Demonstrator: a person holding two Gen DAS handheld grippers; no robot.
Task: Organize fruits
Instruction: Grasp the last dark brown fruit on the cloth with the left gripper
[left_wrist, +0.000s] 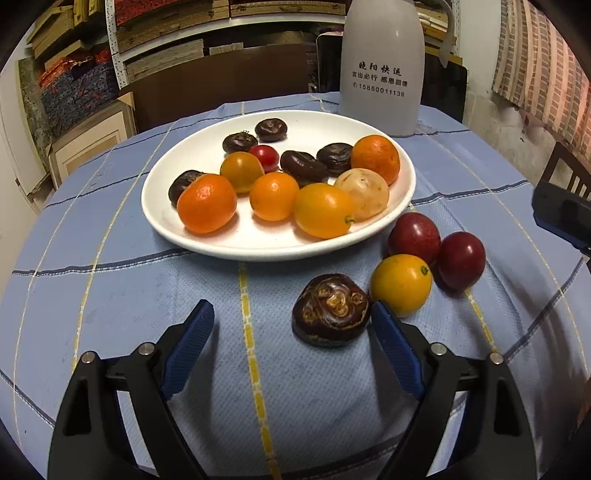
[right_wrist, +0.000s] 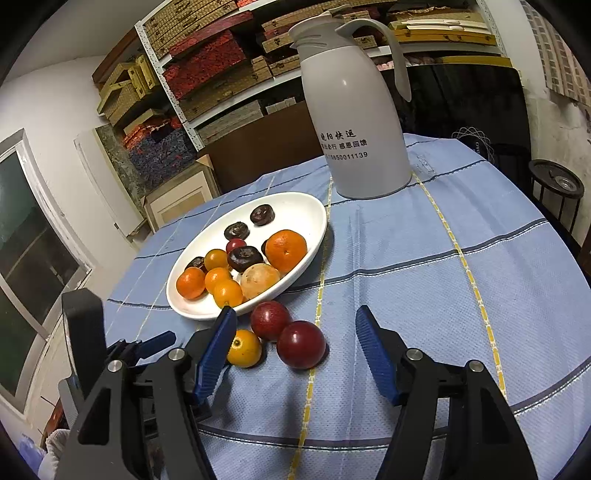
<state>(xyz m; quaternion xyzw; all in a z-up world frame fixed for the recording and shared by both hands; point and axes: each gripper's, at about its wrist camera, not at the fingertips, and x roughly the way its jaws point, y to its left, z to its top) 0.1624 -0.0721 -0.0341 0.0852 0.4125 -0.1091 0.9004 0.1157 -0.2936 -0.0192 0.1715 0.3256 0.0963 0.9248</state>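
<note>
A white plate (left_wrist: 258, 251) (right_wrist: 192, 312) on the blue checked cloth holds several oranges, kumquats, dark water chestnuts and a small red tomato. On the cloth in front of it lie a brown water chestnut (left_wrist: 330, 314), a yellow kumquat (left_wrist: 400, 284) (right_wrist: 243, 348) and two dark red fruits (left_wrist: 413, 238) (right_wrist: 270, 319). My left gripper (left_wrist: 293, 312) is open, and the loose chestnut sits between its fingers, close against the right one. My right gripper (right_wrist: 295, 314) is open with the two red fruits between its fingers; the kumquat is partly hidden behind the left finger (right_wrist: 216, 350).
A tall white jug (left_wrist: 382, 66) (right_wrist: 354, 122) stands behind the plate. The right gripper's body (left_wrist: 561, 214) shows at the right edge of the left wrist view; the left gripper (right_wrist: 147, 343) shows at the lower left of the right wrist view. Shelves with boxes line the back wall.
</note>
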